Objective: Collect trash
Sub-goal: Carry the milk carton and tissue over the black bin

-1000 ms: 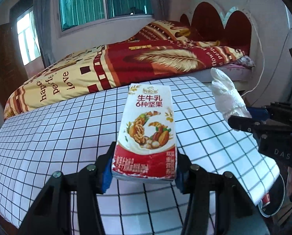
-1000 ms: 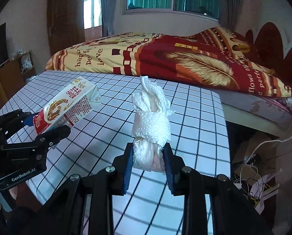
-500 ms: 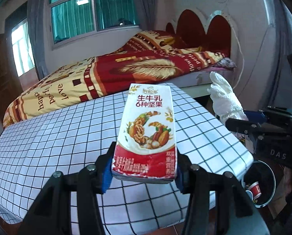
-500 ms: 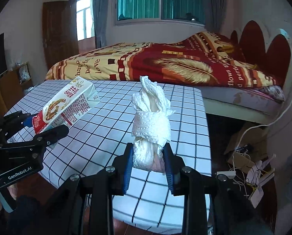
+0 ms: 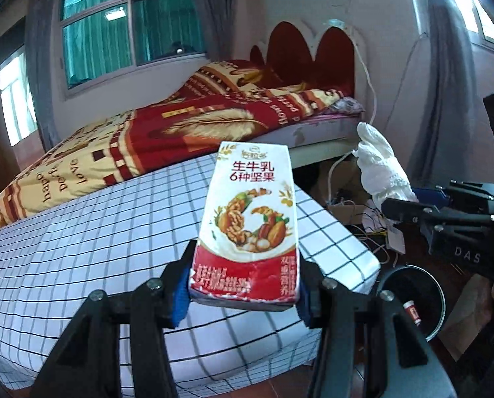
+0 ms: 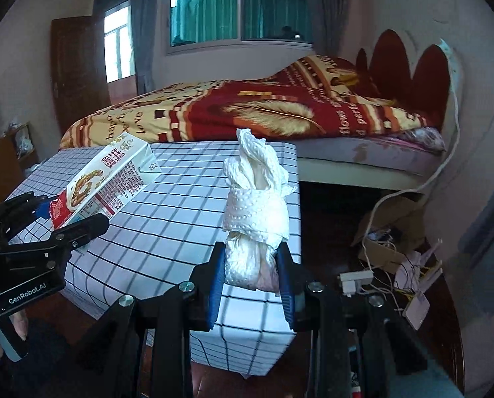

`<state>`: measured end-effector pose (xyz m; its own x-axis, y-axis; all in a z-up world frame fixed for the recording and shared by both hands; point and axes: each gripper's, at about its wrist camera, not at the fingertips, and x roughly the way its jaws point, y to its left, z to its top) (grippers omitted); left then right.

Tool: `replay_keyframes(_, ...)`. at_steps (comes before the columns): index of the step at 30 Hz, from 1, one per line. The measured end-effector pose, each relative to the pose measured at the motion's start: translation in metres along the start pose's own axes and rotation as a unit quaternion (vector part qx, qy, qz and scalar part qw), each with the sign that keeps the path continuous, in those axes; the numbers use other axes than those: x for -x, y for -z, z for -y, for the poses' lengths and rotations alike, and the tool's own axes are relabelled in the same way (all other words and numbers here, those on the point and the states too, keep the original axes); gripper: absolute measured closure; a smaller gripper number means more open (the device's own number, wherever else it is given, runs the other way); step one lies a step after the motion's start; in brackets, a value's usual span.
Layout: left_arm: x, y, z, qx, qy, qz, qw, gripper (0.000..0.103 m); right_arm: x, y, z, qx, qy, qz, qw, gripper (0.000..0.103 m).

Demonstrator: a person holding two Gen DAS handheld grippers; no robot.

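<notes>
Carton, left wrist view: milk carton (image 5: 248, 229) stands clamped by its red base between the blue pads of the left tongs (image 5: 243, 293), its top tilted away from the camera.
Desk, left wrist view: the corner of the checked desk (image 5: 81, 248) now lies below and left of the carton; a second ago the cloth filled the whole ground behind it.
Bin, left wrist view: dark round trash bin (image 5: 412, 301) on the floor at lower right, a small red-and-white item already inside. It was not visible a second ago and only partly visible half a second ago.
Right tongs, left wrist view: right tongs (image 5: 416, 204) at the right edge, gripping the tissue wad (image 5: 383, 165) above the bin side.
Tissue, right wrist view: the wad (image 6: 257, 219) is squeezed between the right tongs (image 6: 252, 275), well off the cloth.
Floor, right wrist view: cardboard box (image 6: 389, 229) and loose cables (image 6: 409, 285) come into sight past the desk edge.
Meaning: both pieces of trash are lifted and swinging toward the bin; dropping them in looks like the next step.
</notes>
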<state>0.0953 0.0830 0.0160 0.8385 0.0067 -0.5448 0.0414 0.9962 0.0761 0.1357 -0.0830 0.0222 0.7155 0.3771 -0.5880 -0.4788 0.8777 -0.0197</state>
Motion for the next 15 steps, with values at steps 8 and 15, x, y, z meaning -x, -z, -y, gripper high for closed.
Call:
replay_keyframes(8, 0.0, 0.001, 0.041, -0.02, 0.035, -0.001, 0.9992, 0.051, 0.014, 0.029, 0.042, -0.039, 0.03, -0.014, 0.999, 0.071)
replay_keyframes(15, -0.005, 0.005, 0.075, -0.038, 0.071, -0.01, 0.9967, 0.051, 0.027, 0.052, 0.072, -0.061, 0.058, -0.025, 0.996, 0.071)
